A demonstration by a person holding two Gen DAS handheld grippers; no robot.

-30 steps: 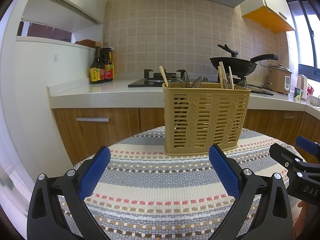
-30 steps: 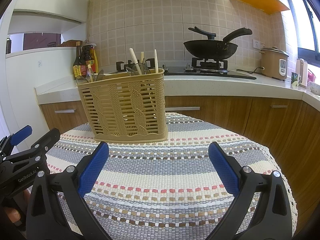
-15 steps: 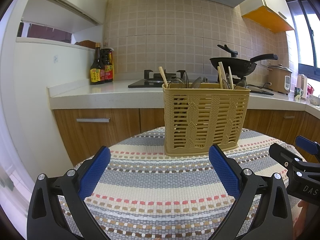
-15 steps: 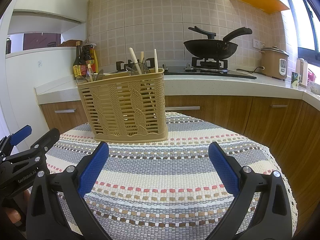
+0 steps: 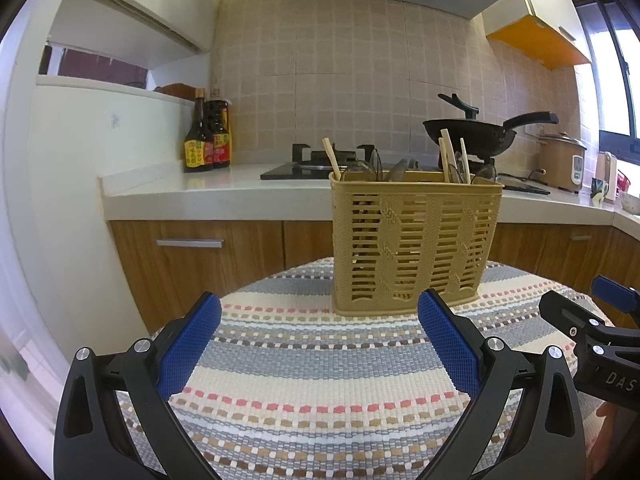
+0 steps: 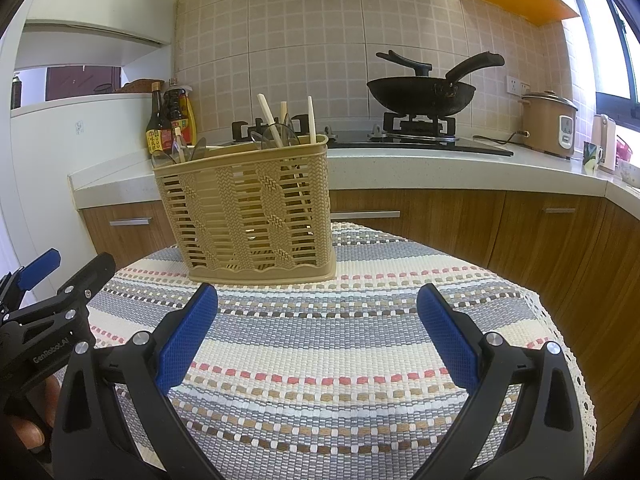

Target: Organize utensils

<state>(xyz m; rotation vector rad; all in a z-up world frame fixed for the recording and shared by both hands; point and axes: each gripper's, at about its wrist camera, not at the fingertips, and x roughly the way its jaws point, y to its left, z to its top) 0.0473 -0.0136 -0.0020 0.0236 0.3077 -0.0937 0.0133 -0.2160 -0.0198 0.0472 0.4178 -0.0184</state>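
Both views, kitchen scene. A tan plastic lattice basket (image 5: 416,240), rectangular with braided relief panels, stands upright on the round worktop's woven striped cloth (image 5: 320,372). Wooden chopsticks (image 6: 272,124) and metal spoons (image 6: 280,136) protrude above its rim. The left gripper (image 5: 318,344) and the right gripper (image 6: 318,340) hover over the cloth, near the basket but apart from it; the fingers (image 5: 188,346) of each, padded in blue knurled rubber, are spread wide and hold nothing. Behind: a black wok (image 6: 420,94) on the hob.
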